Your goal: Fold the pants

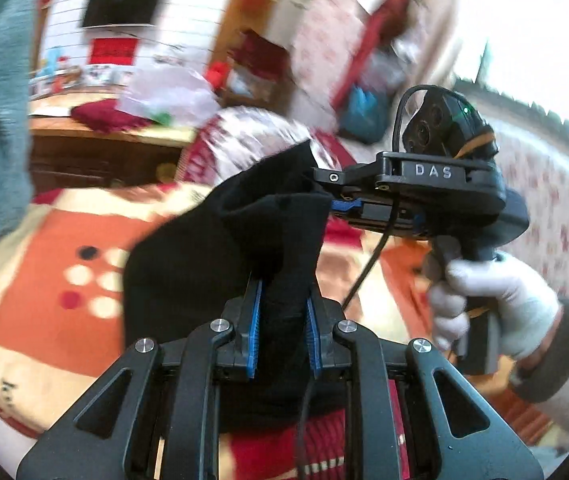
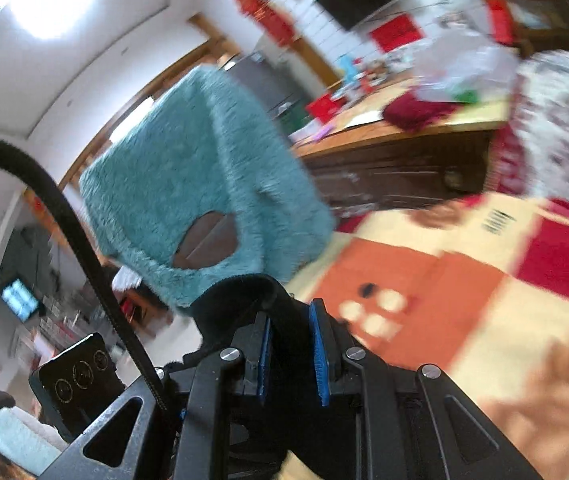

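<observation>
Black soft-fabric pants [image 1: 212,264] lifted above orange-and-cream patterned blanket [image 1: 44,280], limp and light, best gripped at edges; left gripper [image 1: 284,312] fingers clamped on cloth, right gripper [image 2: 292,344] at three o'clock likewise.

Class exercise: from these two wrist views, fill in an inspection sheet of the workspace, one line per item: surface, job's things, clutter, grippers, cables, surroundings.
Surface: orange, cream and red patterned blanket.
Job's things: black fabric pants, lifted off the blanket.
Clutter: fluffy teal garment beside the pants.
Grippers: left gripper and right gripper both shut on the pants; white-gloved hand holds the right one.
Cables: black cable hangs from the right gripper.
Surroundings: cluttered wooden cabinet; blurred.
</observation>
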`<control>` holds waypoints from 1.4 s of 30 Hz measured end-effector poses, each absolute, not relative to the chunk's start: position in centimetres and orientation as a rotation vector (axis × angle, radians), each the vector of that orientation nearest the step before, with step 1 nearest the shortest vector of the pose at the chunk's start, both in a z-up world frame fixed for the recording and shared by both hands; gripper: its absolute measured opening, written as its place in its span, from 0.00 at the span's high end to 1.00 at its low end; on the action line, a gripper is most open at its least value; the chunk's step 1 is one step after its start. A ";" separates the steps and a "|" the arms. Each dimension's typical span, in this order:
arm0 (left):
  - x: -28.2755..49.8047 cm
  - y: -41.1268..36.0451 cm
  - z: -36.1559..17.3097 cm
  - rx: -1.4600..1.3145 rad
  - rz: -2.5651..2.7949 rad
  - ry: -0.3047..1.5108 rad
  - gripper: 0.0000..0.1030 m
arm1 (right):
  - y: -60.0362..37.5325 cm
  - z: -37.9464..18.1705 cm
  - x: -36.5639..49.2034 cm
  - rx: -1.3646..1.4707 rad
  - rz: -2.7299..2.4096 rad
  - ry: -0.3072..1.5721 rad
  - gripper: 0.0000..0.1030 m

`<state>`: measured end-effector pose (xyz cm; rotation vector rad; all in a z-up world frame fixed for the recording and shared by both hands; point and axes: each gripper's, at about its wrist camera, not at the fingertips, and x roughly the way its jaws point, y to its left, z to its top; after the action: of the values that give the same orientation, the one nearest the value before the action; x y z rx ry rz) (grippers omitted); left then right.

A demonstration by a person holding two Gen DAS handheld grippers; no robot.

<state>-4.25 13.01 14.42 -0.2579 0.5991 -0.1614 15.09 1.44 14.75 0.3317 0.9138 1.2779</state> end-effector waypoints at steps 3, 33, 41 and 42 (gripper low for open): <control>-2.7 9.2 10.8 -0.182 -0.208 0.709 0.83 | -3.2 10.2 15.6 0.354 1.123 0.994 0.83; -2.4 15.7 12.9 -0.192 -0.093 0.768 0.66 | -10.2 2.7 11.4 0.655 0.851 1.218 0.47; 1.7 16.6 9.2 -0.163 0.009 0.850 0.65 | -7.7 4.5 9.4 0.435 0.946 1.163 0.82; 2.1 16.9 8.5 -0.187 0.019 0.860 0.63 | -7.8 5.1 9.1 0.394 0.945 1.155 0.82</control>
<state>2.08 16.89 8.53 -0.1875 0.8596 0.0195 9.13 -7.79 5.08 0.3939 1.1554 0.9446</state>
